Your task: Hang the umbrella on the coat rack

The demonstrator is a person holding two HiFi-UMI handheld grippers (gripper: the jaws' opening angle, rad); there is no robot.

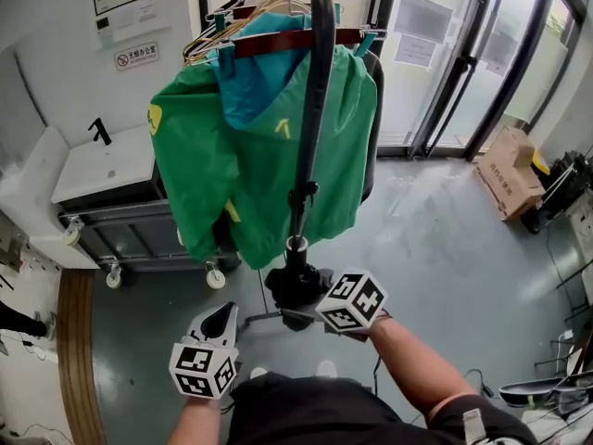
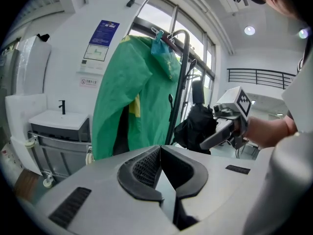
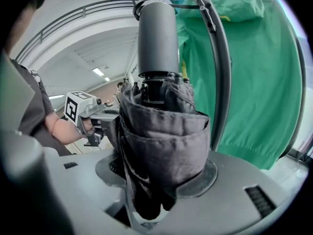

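Observation:
A folded black umbrella (image 1: pixel 295 286) (image 3: pixel 161 141) stands upright with my right gripper (image 1: pixel 313 306) (image 3: pixel 161 180) shut around its bunched canopy. Its grey handle (image 3: pixel 157 38) points up, and a thin strap loop (image 3: pixel 146 1) sits at the top. The umbrella is right beside the coat rack's curved black post (image 1: pixel 320 91) (image 3: pixel 222 82), low down near the base. A green jacket (image 1: pixel 204 146) (image 2: pixel 122 97) hangs on the rack. My left gripper (image 1: pixel 218 324) (image 2: pixel 160 173) is lower left of the umbrella, jaws together and empty. From that side I see the right gripper (image 2: pixel 217 136) on the umbrella (image 2: pixel 195 129).
Several empty hangers (image 1: pixel 246 12) hang on the rack's rail (image 1: pixel 296 40). A white sink unit on castors (image 1: pixel 107 170) stands left of the rack. Glass doors (image 1: pixel 445 54) and a cardboard box (image 1: pixel 508 170) are at the right. The floor (image 1: pixel 426 248) is grey and glossy.

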